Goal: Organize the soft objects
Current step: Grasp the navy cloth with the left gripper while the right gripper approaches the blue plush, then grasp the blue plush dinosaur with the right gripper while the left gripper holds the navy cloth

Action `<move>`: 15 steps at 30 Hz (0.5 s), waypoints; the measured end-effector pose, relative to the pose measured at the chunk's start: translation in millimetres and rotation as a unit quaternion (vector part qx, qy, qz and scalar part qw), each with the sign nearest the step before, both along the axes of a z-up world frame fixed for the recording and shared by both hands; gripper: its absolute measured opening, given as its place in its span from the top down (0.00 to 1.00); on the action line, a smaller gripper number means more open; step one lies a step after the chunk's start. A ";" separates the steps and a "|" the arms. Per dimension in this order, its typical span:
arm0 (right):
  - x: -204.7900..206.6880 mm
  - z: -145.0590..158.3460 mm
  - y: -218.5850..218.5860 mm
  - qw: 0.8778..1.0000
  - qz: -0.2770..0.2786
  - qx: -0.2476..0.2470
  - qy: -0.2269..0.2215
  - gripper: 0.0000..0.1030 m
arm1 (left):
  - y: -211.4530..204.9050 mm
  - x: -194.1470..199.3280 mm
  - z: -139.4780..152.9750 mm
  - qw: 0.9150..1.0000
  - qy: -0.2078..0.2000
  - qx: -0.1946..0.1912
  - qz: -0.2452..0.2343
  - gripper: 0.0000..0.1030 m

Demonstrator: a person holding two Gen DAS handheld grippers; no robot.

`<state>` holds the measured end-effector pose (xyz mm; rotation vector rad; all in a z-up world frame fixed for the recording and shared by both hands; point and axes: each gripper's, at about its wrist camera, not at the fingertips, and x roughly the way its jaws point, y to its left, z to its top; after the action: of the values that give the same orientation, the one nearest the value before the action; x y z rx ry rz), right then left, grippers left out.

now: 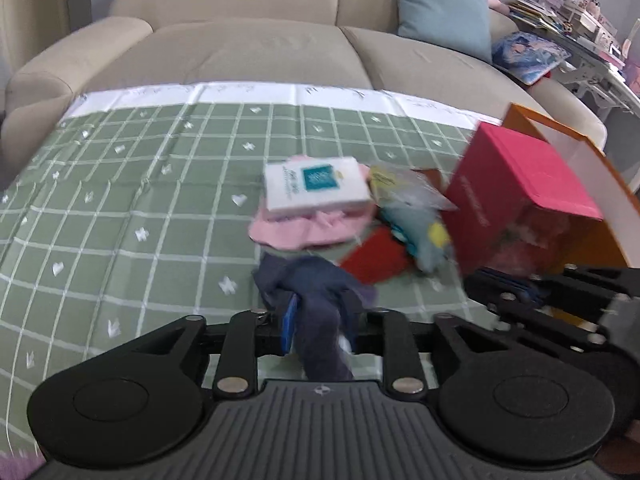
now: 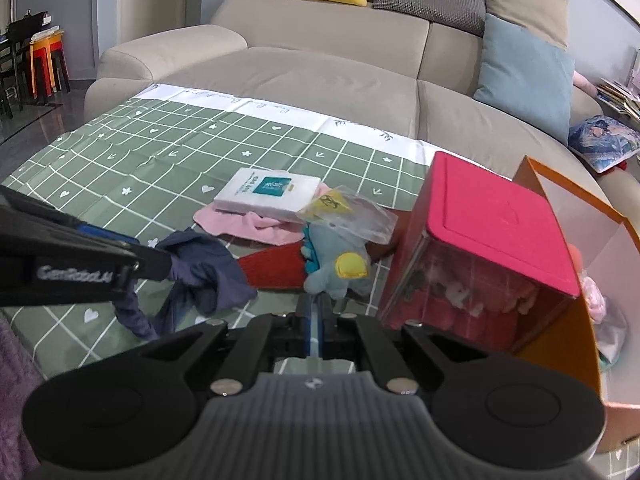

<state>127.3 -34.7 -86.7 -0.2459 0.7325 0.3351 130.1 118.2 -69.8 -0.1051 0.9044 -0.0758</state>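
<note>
A navy cloth (image 1: pixel 316 280) hangs bunched between the fingers of my left gripper (image 1: pixel 318 312), which is shut on it just above the green checked sheet (image 1: pixel 140 200). The right wrist view shows that gripper (image 2: pixel 160 260) from the side, with the navy cloth (image 2: pixel 200 264) dangling from its tip. My right gripper (image 2: pixel 316 304) is shut with nothing in it, pointing at a teal plush toy (image 2: pixel 336 264). It also shows at the lower right in the left wrist view (image 1: pixel 520 292). A pink cloth (image 2: pixel 256 224) lies under a white tissue pack (image 2: pixel 268 194).
A clear box with a red lid (image 2: pixel 496 216) holds plush toys and leans inside an orange carton (image 2: pixel 580 320). A red flat card (image 2: pixel 276 268) and a clear plastic bag (image 2: pixel 356 216) lie by the plush. A beige sofa (image 2: pixel 320 80) with cushions stands behind.
</note>
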 end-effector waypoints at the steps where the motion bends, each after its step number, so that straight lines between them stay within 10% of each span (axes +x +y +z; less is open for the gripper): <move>1: 3.8 -1.7 0.7 1.000 -0.001 0.002 0.000 0.96 | 1.8 4.9 -2.8 1.000 -0.003 0.004 0.003 0.42; 6: 26.5 -16.2 6.6 0.999 -0.025 0.019 0.005 0.65 | 16.9 28.2 -13.2 0.999 -0.019 -0.014 0.030 0.28; 15: 53.0 -40.5 17.4 0.983 -0.156 0.093 -0.006 0.46 | 39.8 47.5 -38.6 0.996 0.002 -0.060 0.064 0.28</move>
<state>180.3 -17.3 -127.1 0.0454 0.7098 0.1021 177.6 158.1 -108.5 -0.2738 0.8947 -0.0109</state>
